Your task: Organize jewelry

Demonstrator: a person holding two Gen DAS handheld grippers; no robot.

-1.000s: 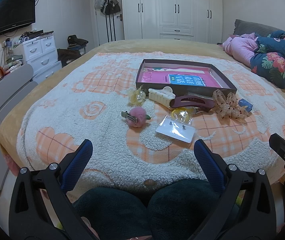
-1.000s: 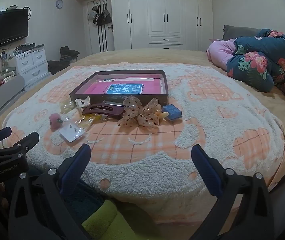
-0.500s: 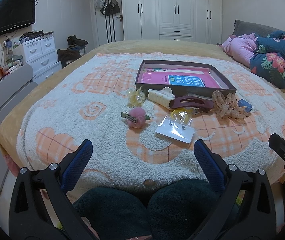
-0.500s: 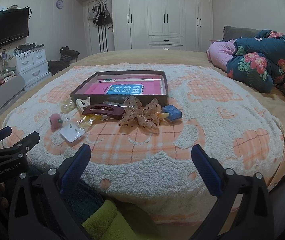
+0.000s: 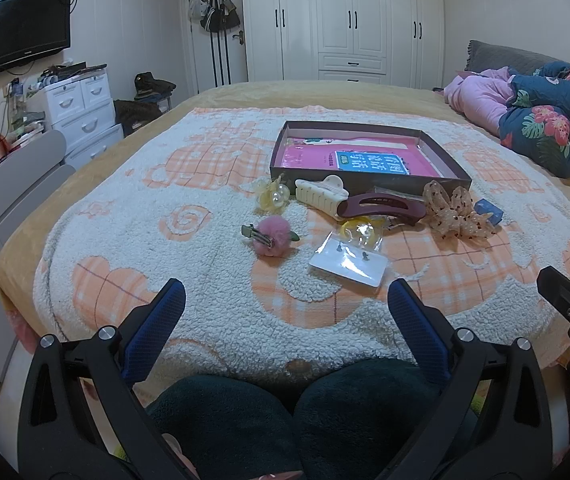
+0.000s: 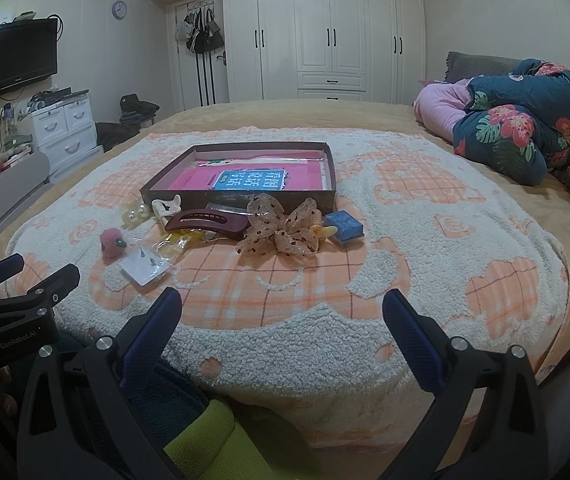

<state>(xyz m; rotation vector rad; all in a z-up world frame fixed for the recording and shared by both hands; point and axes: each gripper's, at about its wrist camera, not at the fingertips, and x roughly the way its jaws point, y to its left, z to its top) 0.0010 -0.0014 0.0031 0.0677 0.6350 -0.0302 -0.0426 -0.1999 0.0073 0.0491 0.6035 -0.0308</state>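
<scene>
A shallow dark box with a pink and blue book inside lies on the bed. In front of it lie a pink pompom hair clip, a white earring card, a maroon hair clip, a white claw clip, a dotted orange bow, a yellow hair tie and a small blue box. My left gripper and right gripper are open and empty, near the bed's front edge.
The bed carries a white and orange fleece blanket. A floral quilt and pink bedding lie at the right. A white drawer chest and a wall TV are at the left. Wardrobes stand behind.
</scene>
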